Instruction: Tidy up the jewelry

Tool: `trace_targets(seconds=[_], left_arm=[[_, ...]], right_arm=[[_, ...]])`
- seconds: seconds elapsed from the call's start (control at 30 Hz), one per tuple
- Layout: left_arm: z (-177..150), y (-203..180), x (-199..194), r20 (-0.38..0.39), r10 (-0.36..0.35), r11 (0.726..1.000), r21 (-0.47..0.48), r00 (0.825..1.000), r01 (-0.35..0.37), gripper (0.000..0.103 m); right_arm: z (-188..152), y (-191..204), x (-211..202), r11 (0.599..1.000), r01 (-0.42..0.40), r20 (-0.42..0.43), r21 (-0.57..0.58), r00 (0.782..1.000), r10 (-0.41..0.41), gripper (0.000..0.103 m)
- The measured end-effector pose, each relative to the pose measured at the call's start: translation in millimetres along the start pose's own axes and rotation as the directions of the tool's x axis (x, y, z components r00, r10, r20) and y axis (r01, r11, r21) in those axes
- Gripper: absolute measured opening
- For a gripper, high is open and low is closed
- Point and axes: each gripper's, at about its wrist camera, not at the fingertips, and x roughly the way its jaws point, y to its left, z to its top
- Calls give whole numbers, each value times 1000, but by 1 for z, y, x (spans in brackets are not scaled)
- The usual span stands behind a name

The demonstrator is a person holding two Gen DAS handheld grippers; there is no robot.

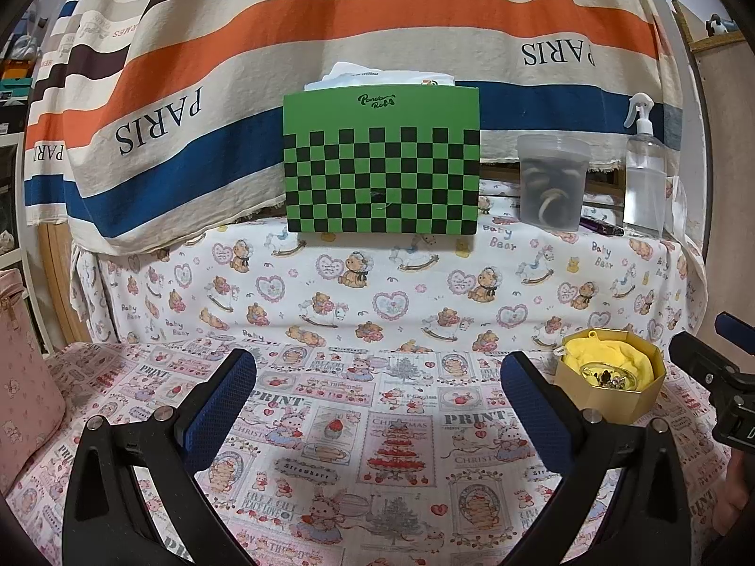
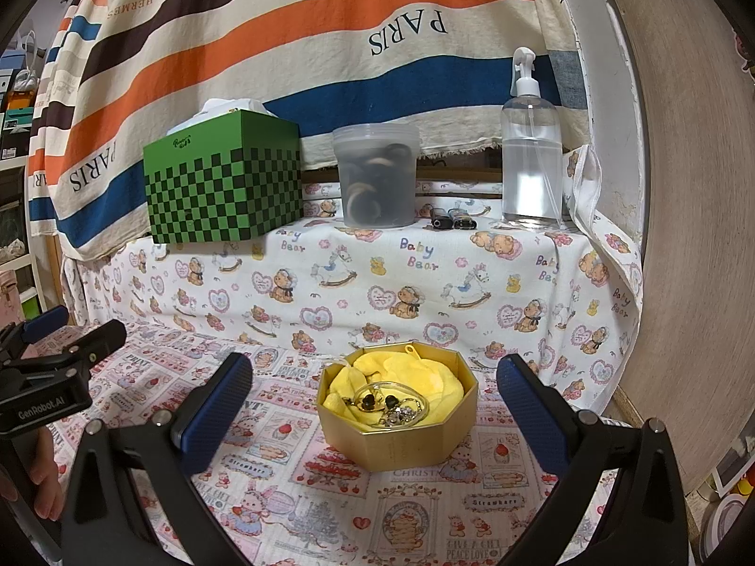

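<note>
Right wrist view shows my big striped blanket (image 2: 292,23) hanging far behind the gold box (image 2: 396,443), which is my landmark. Under the gold box lies the printed cloth (image 2: 292,486), touching it. Behind the gold box, up on a step, sits the green checked box (image 2: 222,193), a bit to the left. The spray bottle (image 2: 531,155) stands behind the gold box to the right, and the cloudy tub (image 2: 377,179) is straight behind it.

My right gripper (image 2: 373,412) is spread wide and holds nothing, and the gold box sits between its two blue fingers. My left gripper (image 1: 377,401) is spread wide too, with nothing in it, and the gold box (image 1: 608,396) is just to its right.

Inside the gold box is a soft yellow cloth (image 2: 424,377). On that cloth rests the jewelry (image 2: 391,408), a small shiny tangle with a clear loop.

I think the jewelry is light, tiny, slippery and easy to bend or snag. I would pinch one piece gently, by a firm part at the edge of the pile, not the thin loop.
</note>
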Motion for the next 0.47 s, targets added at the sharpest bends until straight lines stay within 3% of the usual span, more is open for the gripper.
trace_targets(seconds=[0.47], left_arm=[[-1, 0, 0, 0, -6, 1000, 0, 1000, 6, 103]], right_arm=[[0, 0, 0, 1000, -1, -1, -1, 1000, 1, 103]])
